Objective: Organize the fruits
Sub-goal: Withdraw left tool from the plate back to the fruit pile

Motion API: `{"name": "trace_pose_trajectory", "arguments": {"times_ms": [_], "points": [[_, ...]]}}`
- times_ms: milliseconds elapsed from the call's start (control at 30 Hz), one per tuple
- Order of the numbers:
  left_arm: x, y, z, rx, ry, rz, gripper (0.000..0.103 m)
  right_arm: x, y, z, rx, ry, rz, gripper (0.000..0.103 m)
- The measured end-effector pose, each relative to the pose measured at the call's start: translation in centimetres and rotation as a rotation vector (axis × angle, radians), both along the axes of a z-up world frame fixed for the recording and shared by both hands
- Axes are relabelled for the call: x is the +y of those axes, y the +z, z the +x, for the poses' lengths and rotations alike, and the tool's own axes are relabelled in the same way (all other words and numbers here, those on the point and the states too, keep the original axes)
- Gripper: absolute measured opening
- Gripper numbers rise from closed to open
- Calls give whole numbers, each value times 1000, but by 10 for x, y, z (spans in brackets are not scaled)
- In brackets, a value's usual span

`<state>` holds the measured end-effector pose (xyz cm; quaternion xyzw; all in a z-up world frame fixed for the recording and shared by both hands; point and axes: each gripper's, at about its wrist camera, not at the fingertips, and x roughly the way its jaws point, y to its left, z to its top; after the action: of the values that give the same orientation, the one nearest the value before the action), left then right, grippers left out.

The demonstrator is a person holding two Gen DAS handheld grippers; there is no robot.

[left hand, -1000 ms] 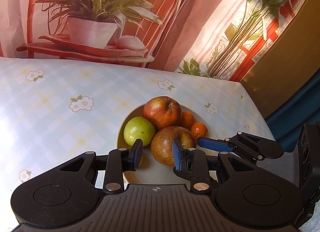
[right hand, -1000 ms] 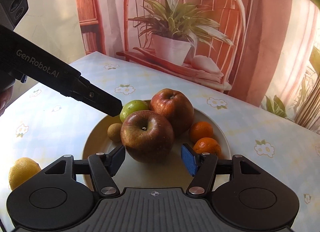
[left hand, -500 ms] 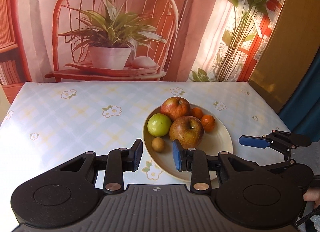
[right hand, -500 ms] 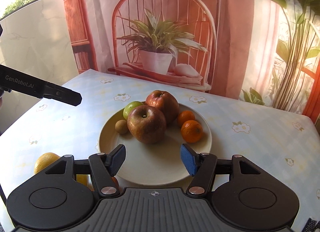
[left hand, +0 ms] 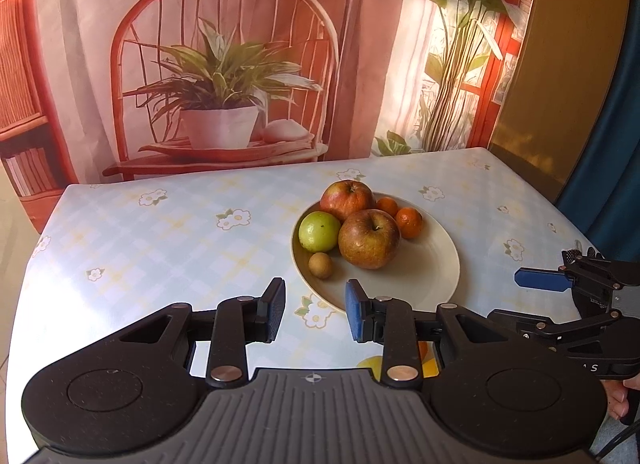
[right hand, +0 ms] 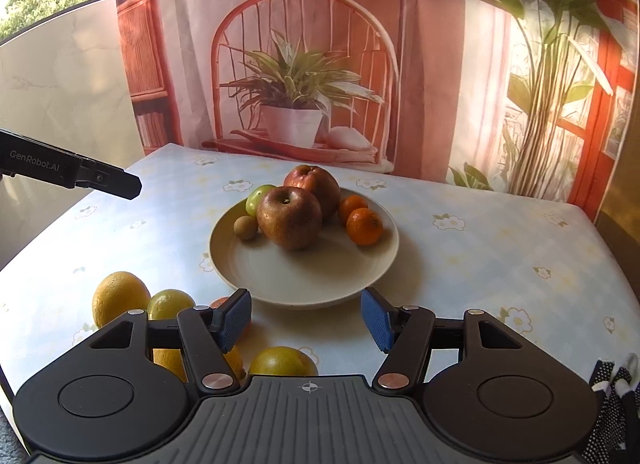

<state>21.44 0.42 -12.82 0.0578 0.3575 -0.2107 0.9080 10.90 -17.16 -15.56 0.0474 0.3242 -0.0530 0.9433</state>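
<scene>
Left gripper: fingers apart, holding nothing, near plate's front rim | Right gripper: fingers apart, holding nothing | Plate: two apples, green fruit, small brown fruit, two mandarins | Floral tablecloth: yellow citrus loose beside plate.

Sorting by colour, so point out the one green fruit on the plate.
The green apple at the plate's left side, beside the two red-brown apples and above the small brown fruit. Everything else there is red-brown, orange or brown.
</scene>
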Motion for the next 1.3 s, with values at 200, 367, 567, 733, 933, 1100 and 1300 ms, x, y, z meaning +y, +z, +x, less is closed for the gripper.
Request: {"name": "trace_pose_trajectory", "arguments": {"times_ms": [200,367,567,733,933,1100,1300], "points": [[2,-1,-5,2,4,-3,34,2,-2,-17,5,-29,19,57],[2,-4,-9,13,3,-7,34,3,-7,-26,14,-63,20,57],[6,-10,-14,32,7,-13,34,8,-15,-33,31,-69,36,57],[8,-14,-14,48,11,-15,34,14,-25,-33,66,-65,44,57],[8,-17,-15,59,7,-11,34,26,-38,-32,107,-32,56,57],[9,-19,-16,70,8,-14,34,34,-45,-32,128,-5,53,50],[8,-21,-16,79,1,-11,34,35,-50,-33,140,5,67,40]]}}
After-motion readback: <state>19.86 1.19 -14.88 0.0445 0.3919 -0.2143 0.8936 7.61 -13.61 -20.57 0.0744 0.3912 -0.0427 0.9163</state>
